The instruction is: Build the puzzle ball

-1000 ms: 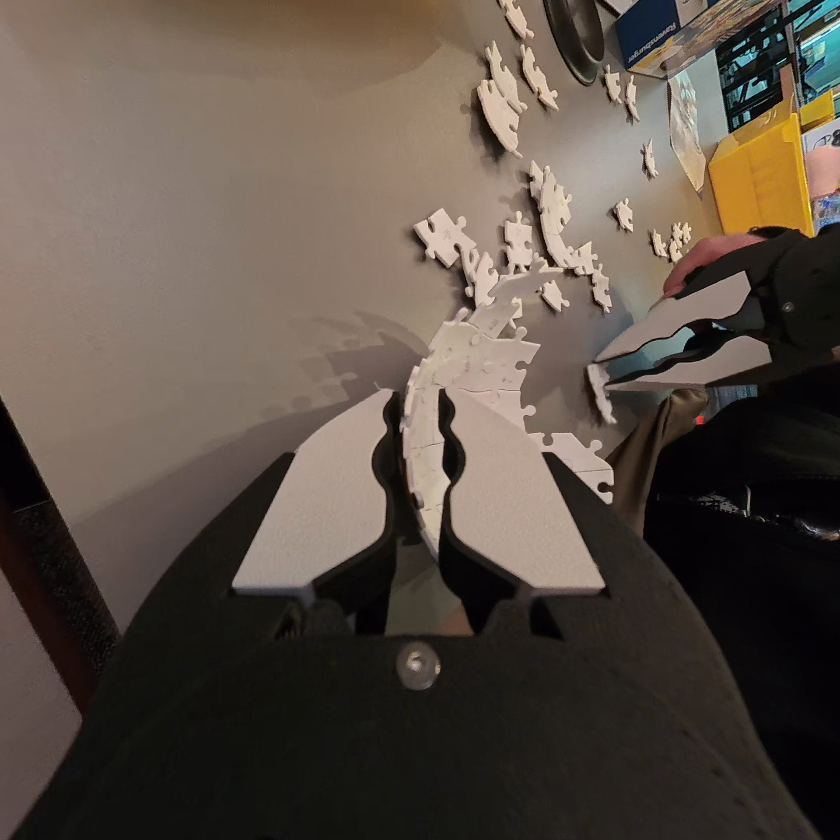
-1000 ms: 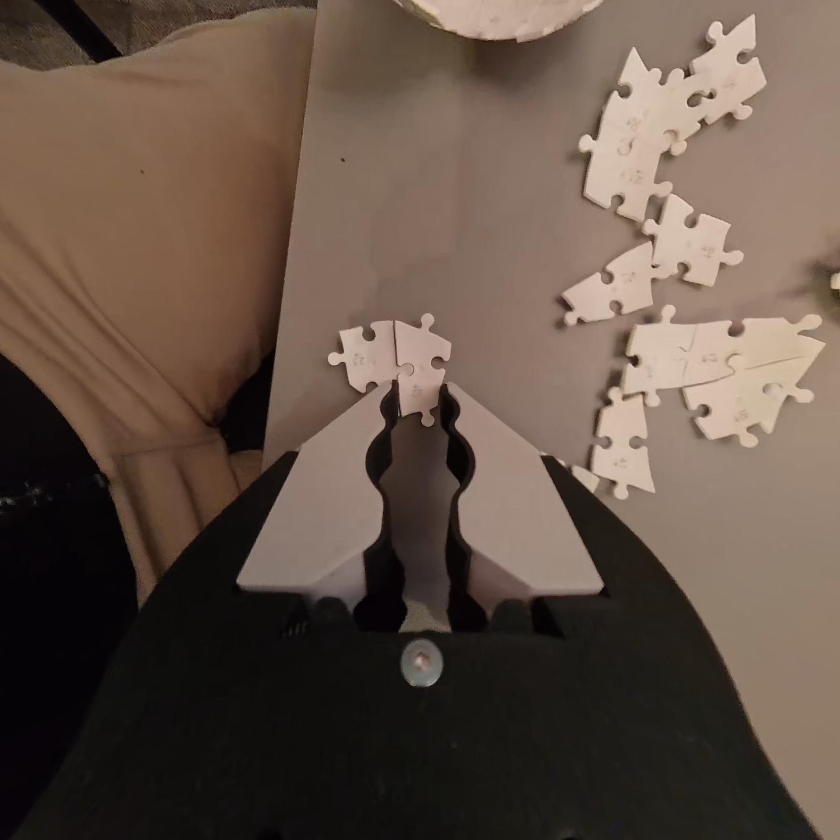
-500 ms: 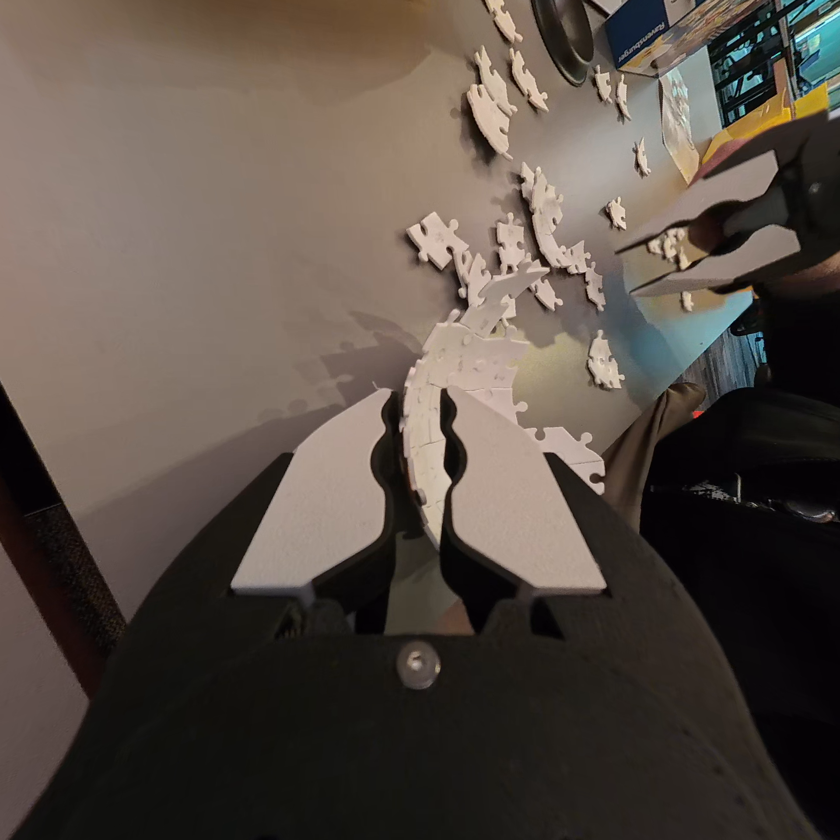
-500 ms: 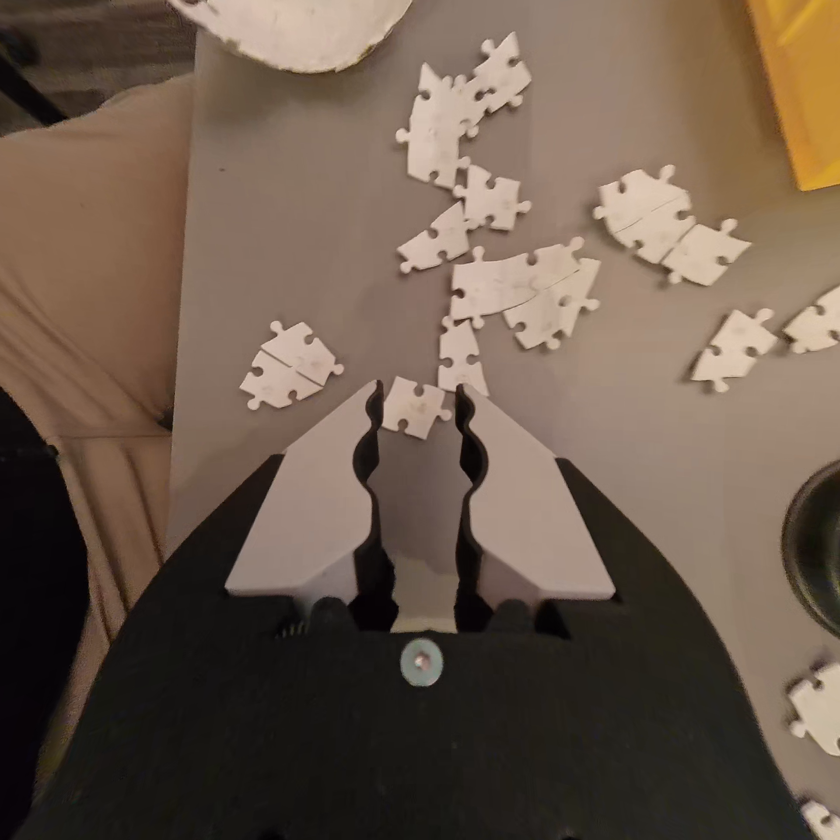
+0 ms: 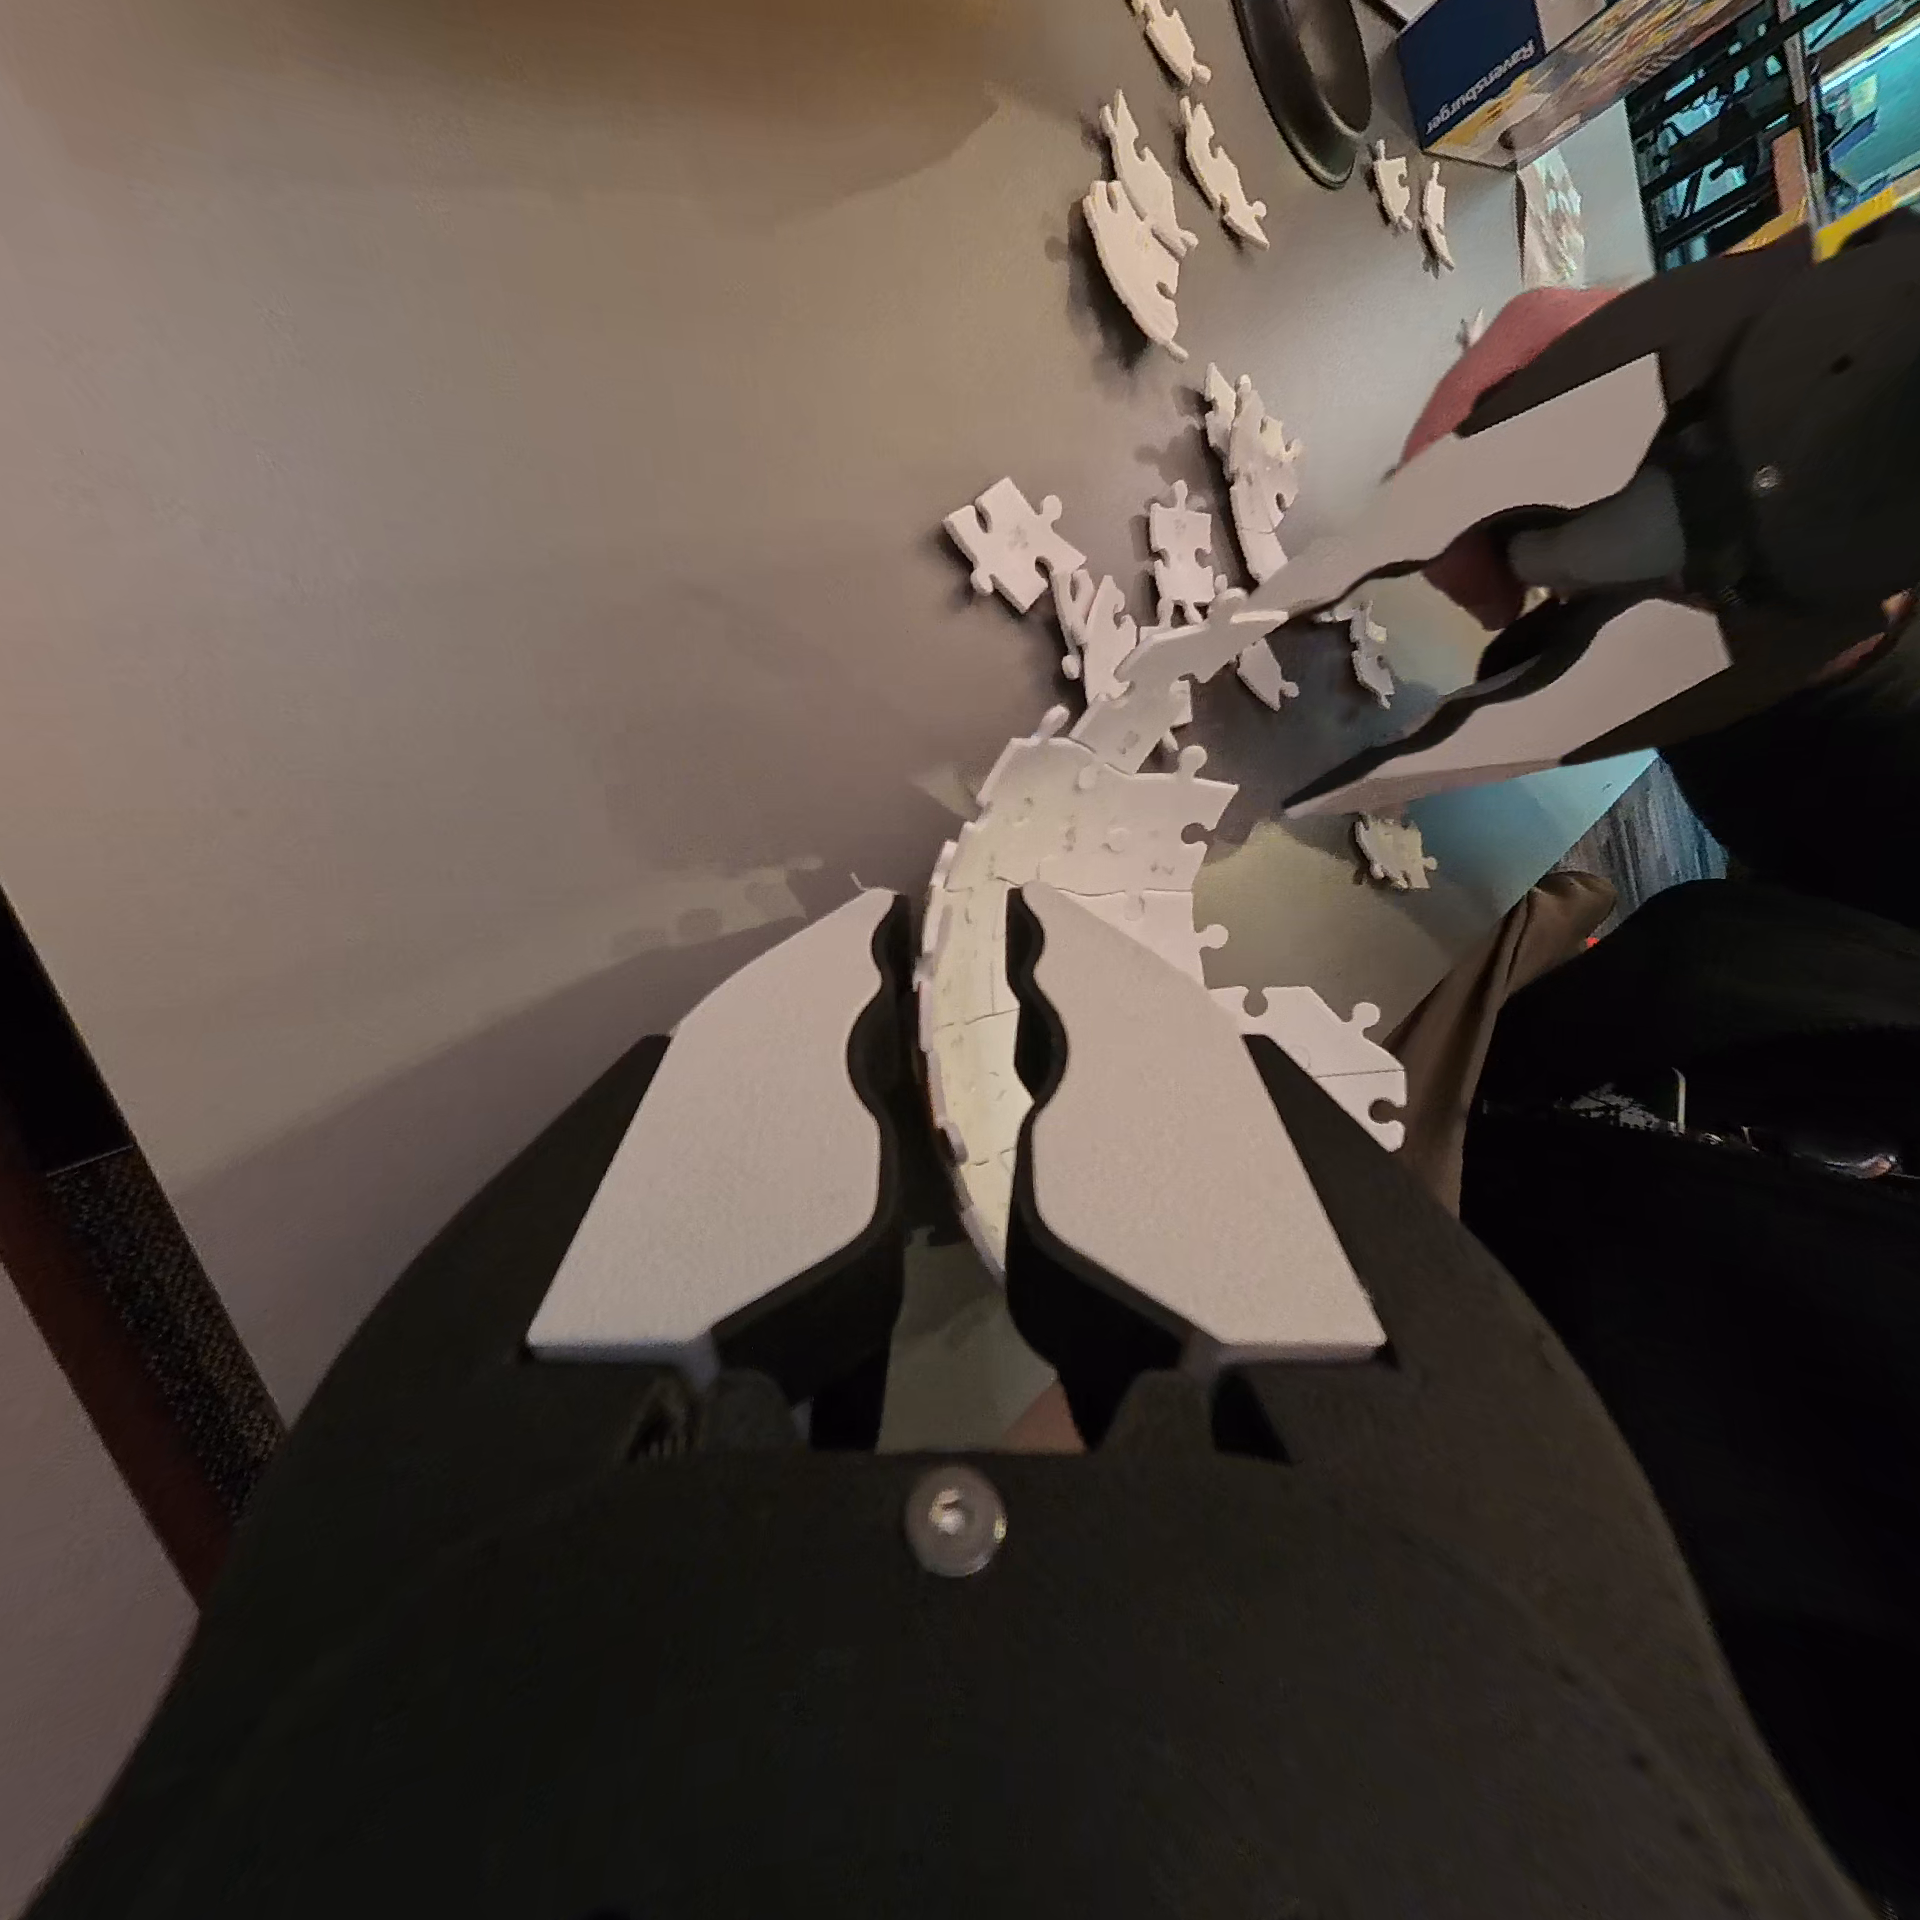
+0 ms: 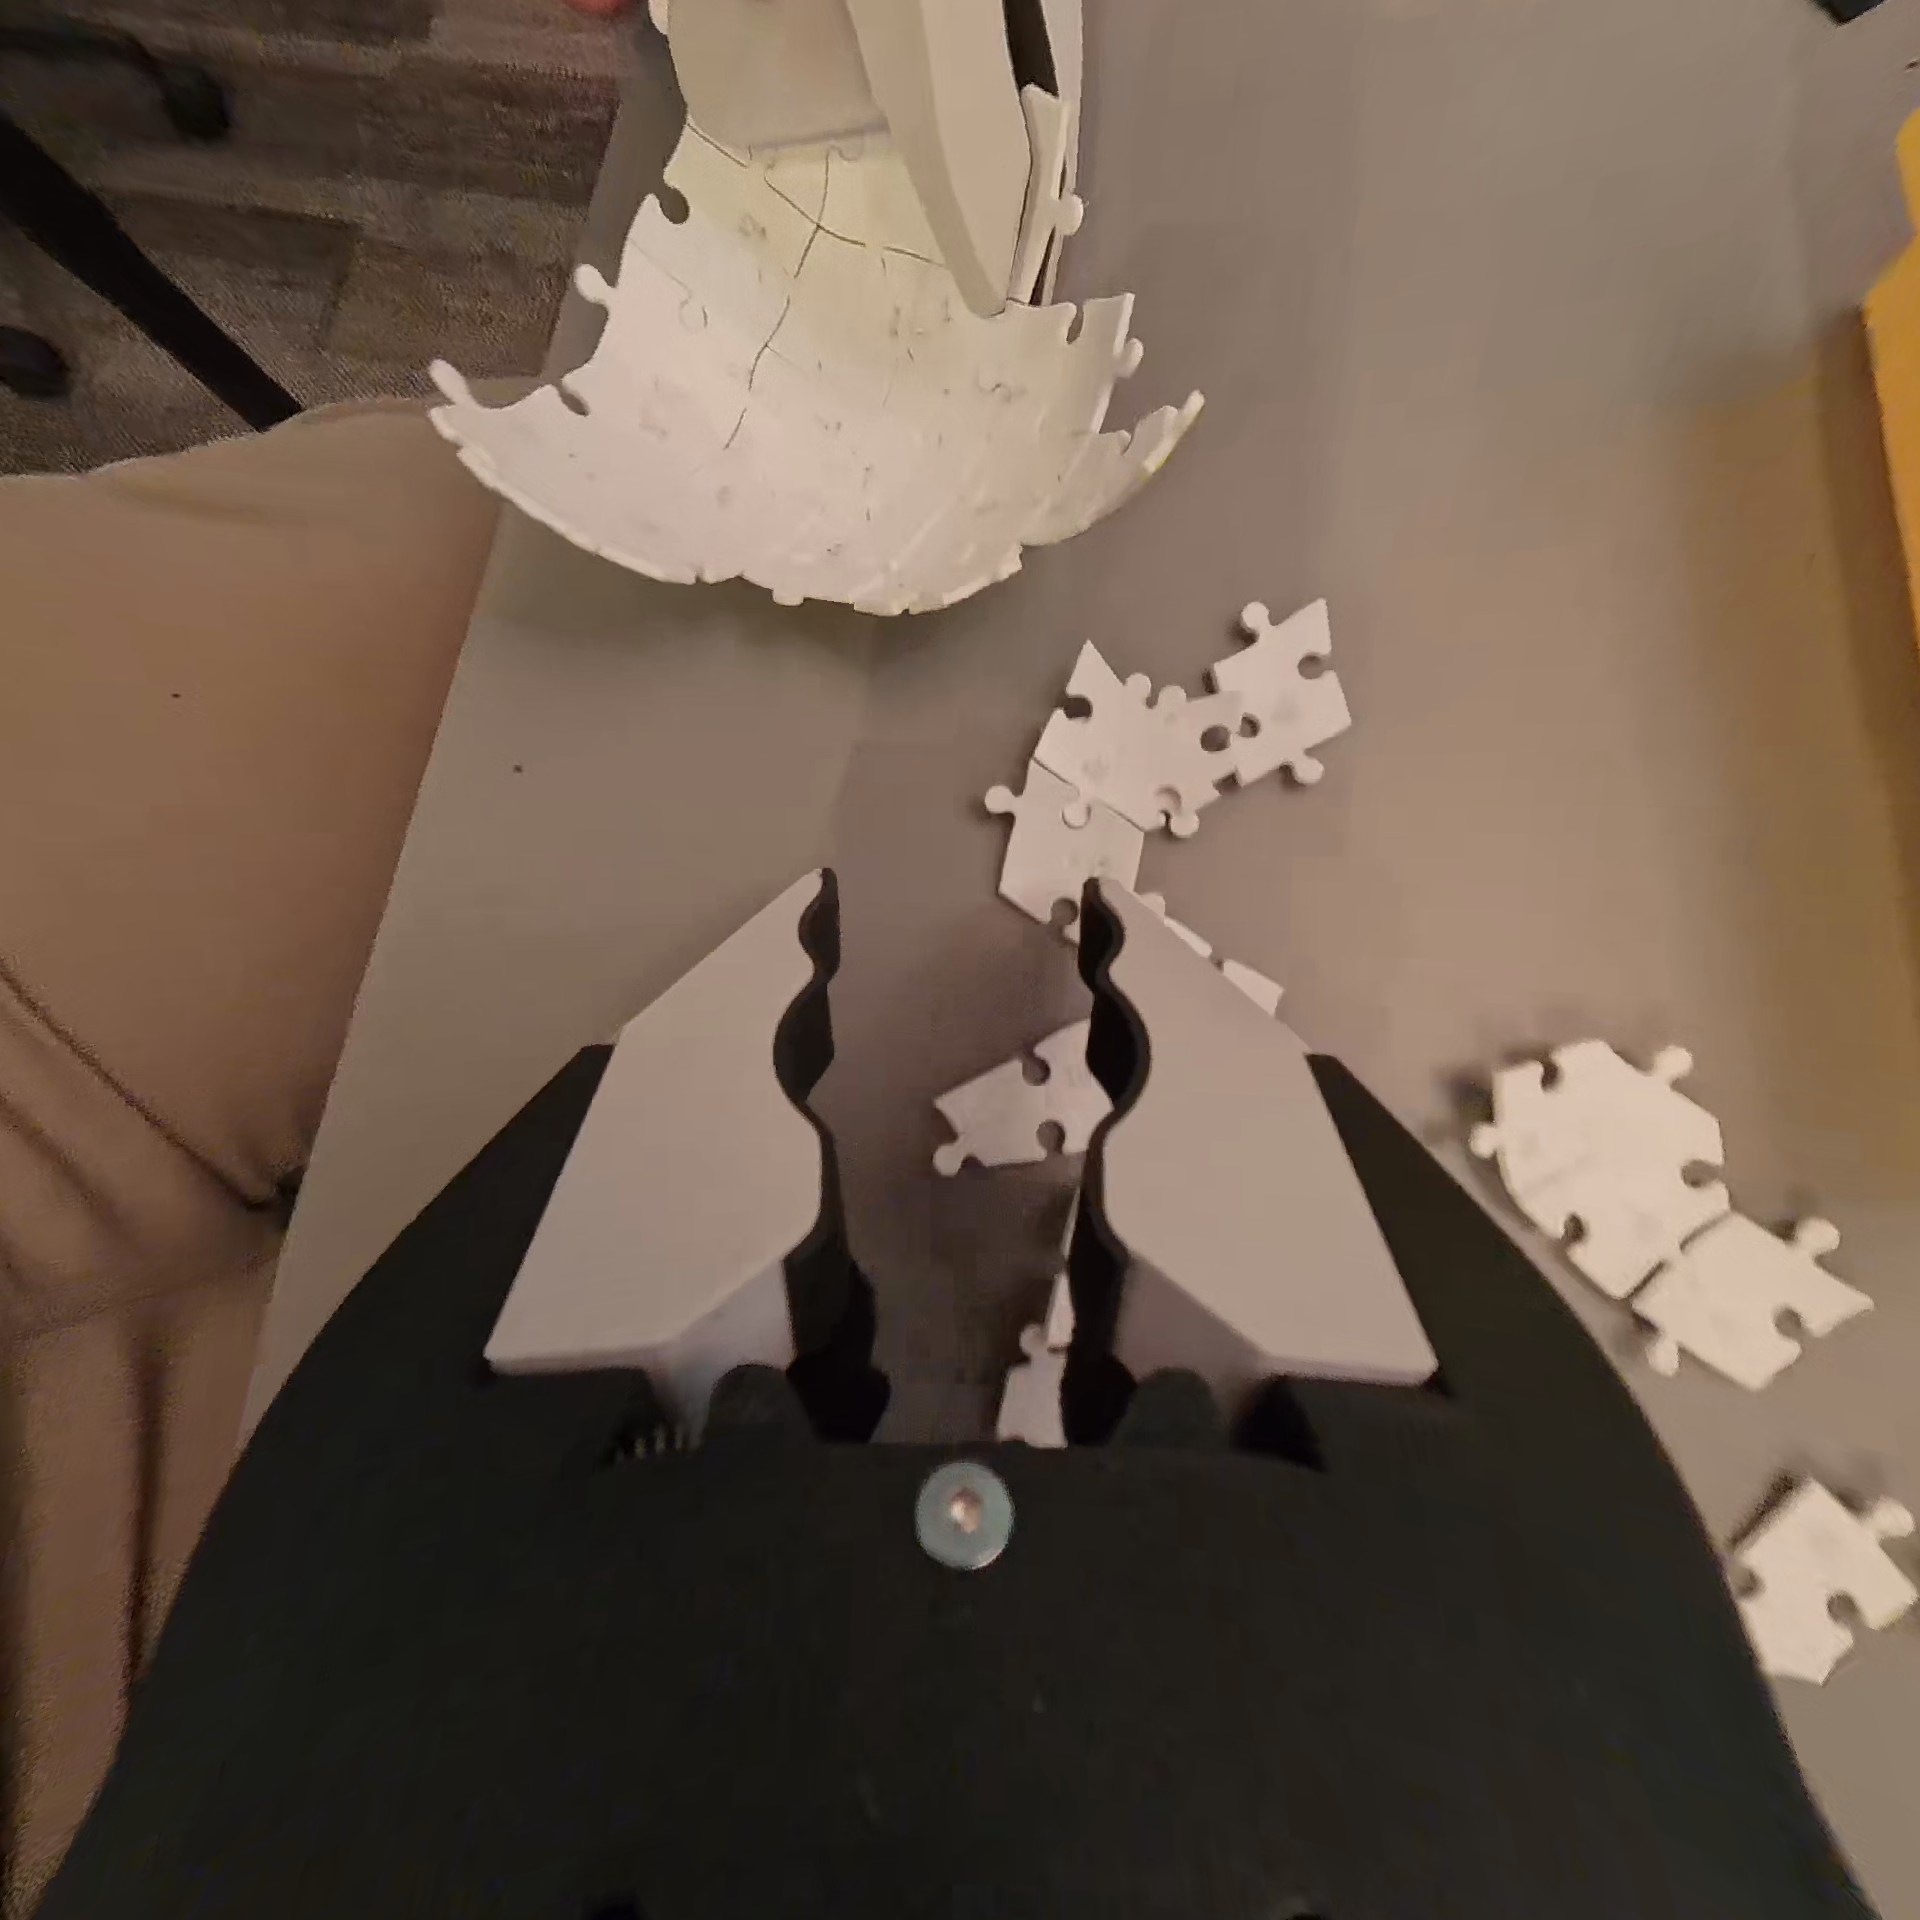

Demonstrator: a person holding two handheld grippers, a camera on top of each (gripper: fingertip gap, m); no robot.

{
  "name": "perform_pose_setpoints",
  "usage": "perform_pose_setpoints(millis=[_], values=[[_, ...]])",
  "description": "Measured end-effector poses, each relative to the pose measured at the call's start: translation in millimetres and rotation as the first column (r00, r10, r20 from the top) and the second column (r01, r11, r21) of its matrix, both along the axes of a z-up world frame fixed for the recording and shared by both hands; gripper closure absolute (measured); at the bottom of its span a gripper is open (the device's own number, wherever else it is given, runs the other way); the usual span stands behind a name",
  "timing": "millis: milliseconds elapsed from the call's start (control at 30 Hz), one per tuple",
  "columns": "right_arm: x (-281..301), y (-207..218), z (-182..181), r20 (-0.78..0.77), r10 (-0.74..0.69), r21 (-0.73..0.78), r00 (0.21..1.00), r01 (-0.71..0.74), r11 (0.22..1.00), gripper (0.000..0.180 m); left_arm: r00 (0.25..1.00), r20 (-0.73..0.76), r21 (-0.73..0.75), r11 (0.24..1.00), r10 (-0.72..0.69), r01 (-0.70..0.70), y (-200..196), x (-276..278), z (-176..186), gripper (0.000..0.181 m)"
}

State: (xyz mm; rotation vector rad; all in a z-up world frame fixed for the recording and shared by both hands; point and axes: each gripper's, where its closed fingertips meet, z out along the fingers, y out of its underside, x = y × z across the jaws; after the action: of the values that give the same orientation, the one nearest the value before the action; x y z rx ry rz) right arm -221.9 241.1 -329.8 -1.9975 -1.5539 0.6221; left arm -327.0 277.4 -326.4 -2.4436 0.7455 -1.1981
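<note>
My left gripper (image 5: 961, 914) is shut on the rim of the partial puzzle ball (image 5: 1091, 821), a curved white shell of joined pieces held on edge above the grey table (image 5: 520, 520). The shell also shows at the top of the right wrist view (image 6: 831, 447), with a left finger (image 6: 935, 135) across it. My right gripper (image 6: 956, 883) is open and empty, above the table a short way from the shell. In the left wrist view the right gripper (image 5: 1273, 712) is just right of the shell's top strip. Loose white pieces (image 6: 1164, 748) lie under and beside it.
More joined pieces lie to the right (image 6: 1600, 1153) and farther up the table (image 5: 1143, 239). A black round dish (image 5: 1309, 83), a blue box (image 5: 1507, 62) and a yellow bin (image 6: 1891, 416) stand at the far side. Beige cloth (image 6: 208, 831) lies past the table's near edge.
My right gripper left a joined pair at the table edge, rose and swung toward the shell, and its jaws opened wider. My left gripper kept its hold and barely moved.
</note>
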Motion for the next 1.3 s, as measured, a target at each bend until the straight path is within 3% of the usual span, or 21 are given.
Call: perform_pose_setpoints(millis=[433, 567, 800, 1000, 1300], values=[[26, -23, -10, 0.105, 0.098, -0.037, 0.990, -0.094, 0.995, 0.149, 1.000, 0.009, -0.018, 1.000, -0.003, 0.003, 1, -2, -7, 0.164], [43, -32, -7, 0.114, 0.106, -0.075, 0.988, -0.098, 0.992, 0.145, 1.000, 0.010, -0.017, 1.000, -0.002, 0.002, 1, -2, -6, 0.163], [90, -8, 27, 0.012, -0.089, -0.076, 0.996, 0.089, 0.993, 0.140, 1.000, 0.011, -0.002, 1.000, 0.001, -0.001, 1, -2, 1, 0.163], [135, 20, 21, 0.023, -0.236, -0.044, 0.972, 0.236, 0.971, 0.135, 1.000, 0.010, 0.001, 1.000, -0.005, 0.005, 2, 1, 2, 0.162], [114, 33, -6, 0.010, -0.322, -0.305, 0.947, 0.310, 0.901, 0.151, 1.000, 0.002, 0.000, 1.000, -0.008, 0.008, 0, 3, 2, 0.162]])
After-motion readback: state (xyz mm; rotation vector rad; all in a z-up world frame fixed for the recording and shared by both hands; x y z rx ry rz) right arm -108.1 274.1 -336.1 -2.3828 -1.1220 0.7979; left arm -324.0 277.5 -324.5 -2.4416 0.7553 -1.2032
